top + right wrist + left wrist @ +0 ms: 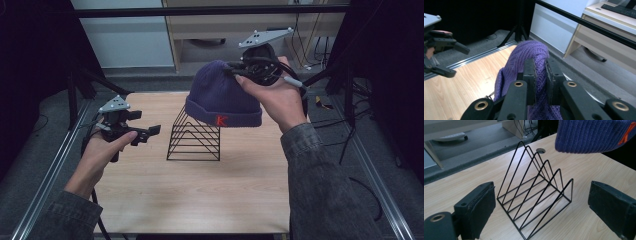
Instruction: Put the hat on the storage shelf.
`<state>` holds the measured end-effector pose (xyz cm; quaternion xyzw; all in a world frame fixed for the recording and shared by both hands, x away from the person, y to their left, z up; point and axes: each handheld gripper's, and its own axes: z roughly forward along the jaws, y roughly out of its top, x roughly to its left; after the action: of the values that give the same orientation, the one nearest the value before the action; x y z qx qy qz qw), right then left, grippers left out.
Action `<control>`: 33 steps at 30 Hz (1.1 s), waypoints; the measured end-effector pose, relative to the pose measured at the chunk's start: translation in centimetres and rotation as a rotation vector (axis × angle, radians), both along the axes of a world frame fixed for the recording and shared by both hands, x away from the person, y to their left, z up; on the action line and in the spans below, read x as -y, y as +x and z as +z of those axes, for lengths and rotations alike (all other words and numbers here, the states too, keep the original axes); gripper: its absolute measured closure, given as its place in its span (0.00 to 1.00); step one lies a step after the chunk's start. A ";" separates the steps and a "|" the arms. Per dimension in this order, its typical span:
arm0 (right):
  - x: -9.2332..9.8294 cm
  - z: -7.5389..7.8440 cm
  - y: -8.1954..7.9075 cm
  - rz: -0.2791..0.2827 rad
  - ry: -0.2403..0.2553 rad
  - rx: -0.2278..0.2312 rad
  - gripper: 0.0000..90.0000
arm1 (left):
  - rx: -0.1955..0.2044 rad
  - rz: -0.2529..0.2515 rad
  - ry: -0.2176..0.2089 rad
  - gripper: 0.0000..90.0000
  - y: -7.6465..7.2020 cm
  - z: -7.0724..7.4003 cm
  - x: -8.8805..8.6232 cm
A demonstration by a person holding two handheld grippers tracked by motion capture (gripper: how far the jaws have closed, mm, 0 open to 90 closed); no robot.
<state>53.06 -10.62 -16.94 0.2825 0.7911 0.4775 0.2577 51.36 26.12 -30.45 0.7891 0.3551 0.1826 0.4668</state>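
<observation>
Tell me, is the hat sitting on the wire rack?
No, the right tongs hold the hat up above the wire rack.

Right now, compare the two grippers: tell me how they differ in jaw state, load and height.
The left gripper has its jaws spread wide and holds nothing, while the right gripper has its jaws pinched on the purple beanie. The left gripper sits low beside the black wire rack, level with it; the right gripper is raised, hanging the beanie above the rack. Both are hand-held and carry a grey three-cornered plate on top.
</observation>
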 end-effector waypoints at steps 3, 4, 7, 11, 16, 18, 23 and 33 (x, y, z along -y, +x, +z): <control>-0.4 0.0 -0.1 0.015 0.003 0.001 0.89 | 0.005 -0.006 -0.004 0.07 -0.1 0.0 0.1; -0.6 -0.1 -0.2 0.020 0.006 -0.001 0.89 | 0.007 -0.007 -0.006 0.07 -0.1 0.0 0.1; -1.3 -0.2 -0.4 0.039 0.005 -0.001 0.89 | 0.007 -0.015 -0.016 0.08 -0.1 0.1 0.3; -2.2 -0.7 -0.8 0.065 0.014 0.002 0.89 | 0.008 -0.036 -0.015 0.08 -0.3 0.2 0.7; -2.9 -1.0 -0.9 0.084 0.024 0.001 0.89 | 0.012 -0.055 -0.021 0.08 -0.4 0.2 1.0; -3.3 -1.0 -1.0 0.096 0.028 0.001 0.89 | 0.013 -0.063 -0.025 0.08 -0.4 0.2 1.2; -4.2 -0.9 -1.2 0.130 0.032 -0.001 0.89 | 0.014 -0.096 -0.023 0.07 -0.4 0.2 1.7; -5.6 -1.1 -1.6 0.163 0.028 -0.004 0.90 | -0.009 -0.134 -0.013 0.07 0.2 -0.7 2.8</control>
<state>51.45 -5.04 -18.03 0.2217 0.8052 0.5073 0.2126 51.56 23.35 -31.11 0.8090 0.3048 0.1451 0.4812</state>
